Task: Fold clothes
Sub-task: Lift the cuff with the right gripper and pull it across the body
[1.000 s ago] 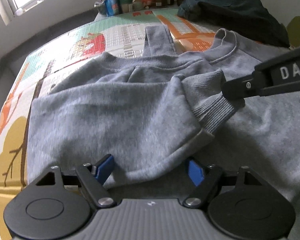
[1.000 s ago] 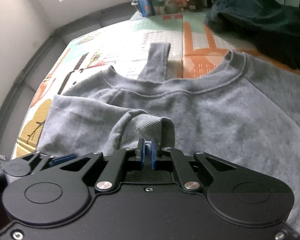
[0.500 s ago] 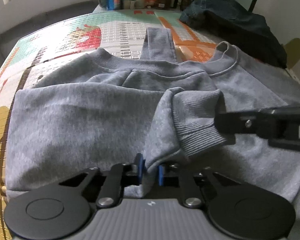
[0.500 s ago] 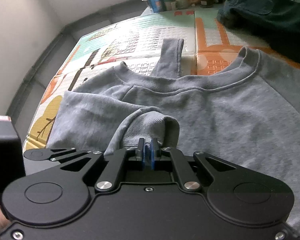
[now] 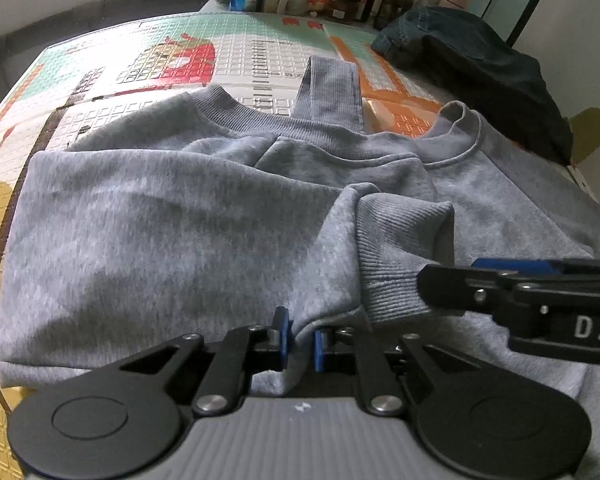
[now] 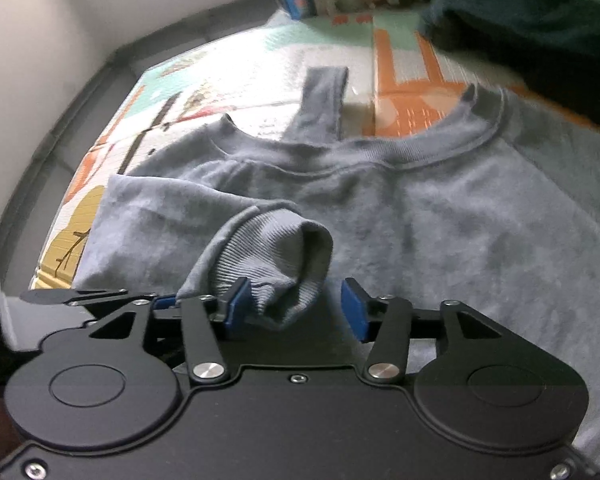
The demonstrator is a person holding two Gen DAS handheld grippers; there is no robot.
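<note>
Grey sweatshirt (image 5: 160,240) fold is pinched by left hand-held gripper (image 5: 298,340) at 6 o'clock; right hand-held gripper (image 6: 296,308) is spread wide around the ribbed cuff (image 6: 276,264), unclamped.

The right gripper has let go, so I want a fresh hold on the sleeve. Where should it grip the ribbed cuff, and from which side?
Probably the ribbed cuff at its near hanging edge, from the front: it bunches up between the open right gripper pads.
</note>
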